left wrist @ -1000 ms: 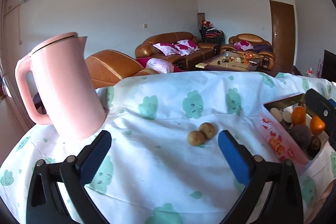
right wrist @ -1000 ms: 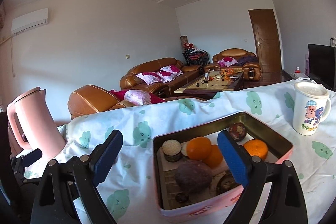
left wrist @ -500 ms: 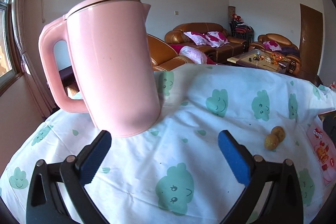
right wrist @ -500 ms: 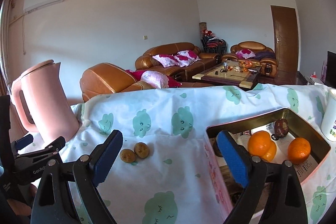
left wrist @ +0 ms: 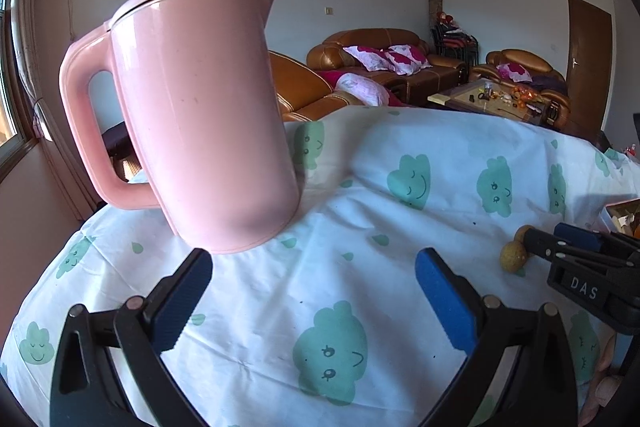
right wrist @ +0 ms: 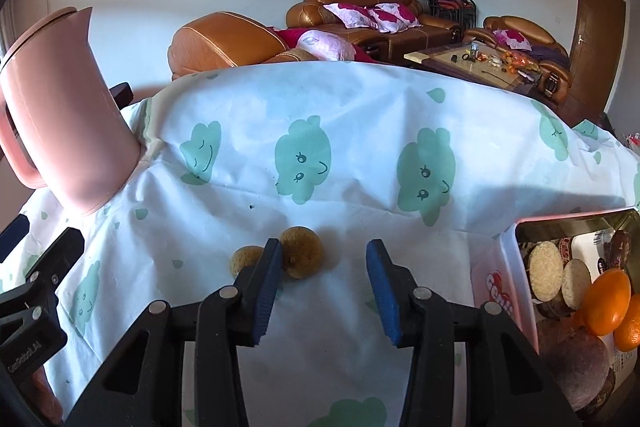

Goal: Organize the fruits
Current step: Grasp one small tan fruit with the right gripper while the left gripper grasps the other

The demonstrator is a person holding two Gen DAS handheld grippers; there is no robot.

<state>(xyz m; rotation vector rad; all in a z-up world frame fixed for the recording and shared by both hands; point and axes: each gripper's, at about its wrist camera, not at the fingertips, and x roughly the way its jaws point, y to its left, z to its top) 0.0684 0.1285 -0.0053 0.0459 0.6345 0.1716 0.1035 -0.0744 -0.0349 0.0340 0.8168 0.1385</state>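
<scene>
Two small brown round fruits lie side by side on the cloud-print tablecloth (right wrist: 340, 131). In the right wrist view the right one (right wrist: 301, 251) sits just ahead of my open right gripper (right wrist: 320, 283), beside its left finger; the left one (right wrist: 247, 259) is partly hidden behind that finger. A pink box (right wrist: 500, 279) at the right holds oranges (right wrist: 606, 303), a dark purple fruit (right wrist: 576, 367) and round cakes. My left gripper (left wrist: 314, 293) is open and empty, near the pink kettle (left wrist: 204, 115). The fruits (left wrist: 513, 255) show at its far right.
The pink kettle (right wrist: 60, 115) stands at the table's left. The table's far edge drops off toward brown sofas (right wrist: 360, 15) and a coffee table. The right gripper's finger (left wrist: 568, 247) reaches into the left wrist view near the fruits.
My right gripper has swung left and down from the box to the two brown fruits and narrowed somewhat. My left gripper has moved left, close to the kettle.
</scene>
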